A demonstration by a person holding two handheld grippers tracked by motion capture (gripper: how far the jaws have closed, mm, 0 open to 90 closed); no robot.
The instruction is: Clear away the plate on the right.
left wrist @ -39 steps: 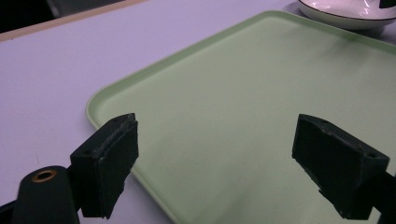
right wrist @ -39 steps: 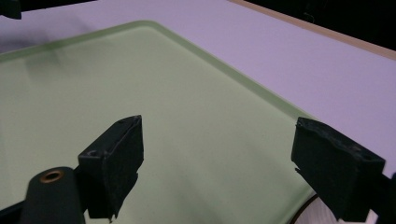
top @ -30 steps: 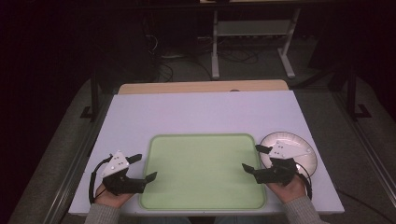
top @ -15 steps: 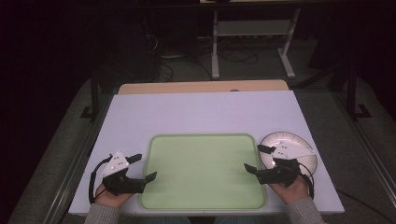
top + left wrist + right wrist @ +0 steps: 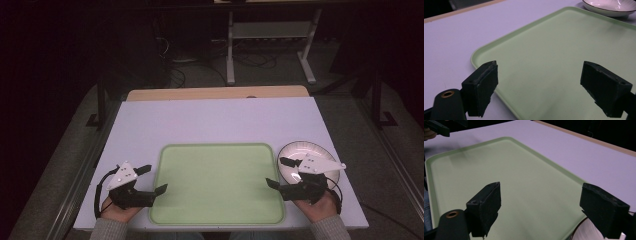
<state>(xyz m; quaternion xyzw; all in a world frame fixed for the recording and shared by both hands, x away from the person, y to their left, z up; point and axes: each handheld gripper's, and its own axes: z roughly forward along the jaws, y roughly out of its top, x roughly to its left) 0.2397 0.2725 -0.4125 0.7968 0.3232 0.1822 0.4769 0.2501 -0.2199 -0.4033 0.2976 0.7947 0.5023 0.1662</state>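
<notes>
- Holding both grippers at the near corners of the green tray [image 5: 217, 182], which I use as the landmark; it lies flat on the white table [image 5: 215, 120], long axis running left-right across my side.
- Left gripper [image 5: 151, 180] sits just off the tray's near-left corner, jaws wide apart, nothing between them; in the left gripper view one fingertip [image 5: 484, 87] hangs over the table just outside the rim and the other over the tray floor, so the left rim runs between them.
- Right gripper [image 5: 281, 173] mirrors it at the tray's right edge, jaws also wide apart and empty; in the right gripper view the rim passes between its jaws too.
- White ribbed bowl [image 5: 306, 161] rests on the table just right of the tray, partly under the right gripper; right hand is clearly the nearer one to it.
- My read: either a two-handed grab of the tray rims or a right-hand pick of the bowl into the tray. The tray lies inboard of both sets of fingers.
- No brands, labels or writing readable on tray, bowl or table.
</notes>
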